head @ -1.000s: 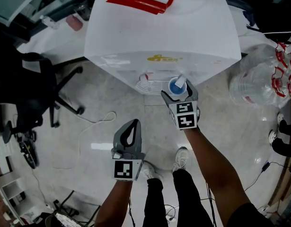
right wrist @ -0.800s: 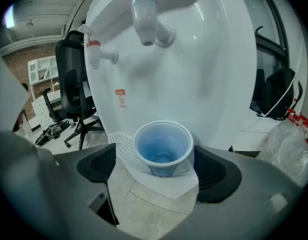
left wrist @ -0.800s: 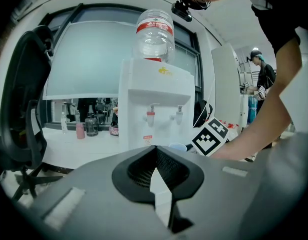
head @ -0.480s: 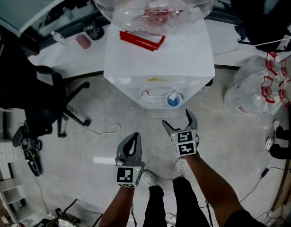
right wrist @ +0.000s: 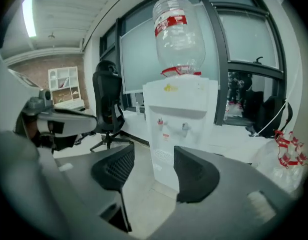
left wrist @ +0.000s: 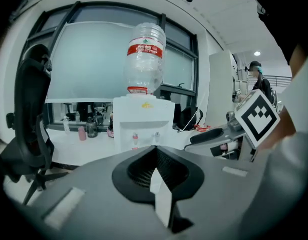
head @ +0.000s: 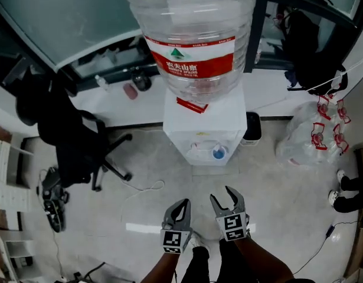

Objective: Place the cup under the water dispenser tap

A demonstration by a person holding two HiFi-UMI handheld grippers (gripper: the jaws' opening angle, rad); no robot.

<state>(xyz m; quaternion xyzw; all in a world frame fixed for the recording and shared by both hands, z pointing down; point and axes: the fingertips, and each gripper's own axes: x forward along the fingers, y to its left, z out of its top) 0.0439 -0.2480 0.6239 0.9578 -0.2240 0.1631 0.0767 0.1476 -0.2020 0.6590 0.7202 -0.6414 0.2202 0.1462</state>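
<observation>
R gripper: jaws partly apart, nothing between them. They've just been closing from full-wide. L gripper: jaws clenched together, empty, same as before.

Change: 1 s ago R jaws straddled the blue cup at the dispenser's tray. Now both grippers are pulled well back from the water dispenser and the cup stays behind. It sits on the drip tray, below the tap on the right as the head view shows it, and it looks upright. No gripper is touching it.

Read: release is done and the placement looks complete, this is the retreat. Exact alignment under the spout can't be confirmed from this far out.

Text:
- Bottle on top has a red label, "NONGFU SPRING", w/ Chinese characters and a green mountain logo above it.
- Yellow logo on the dispenser front is too small to read.
- Red strip on the dispenser top, no legible print.
- Each gripper cube carries b/w square markers.
</observation>
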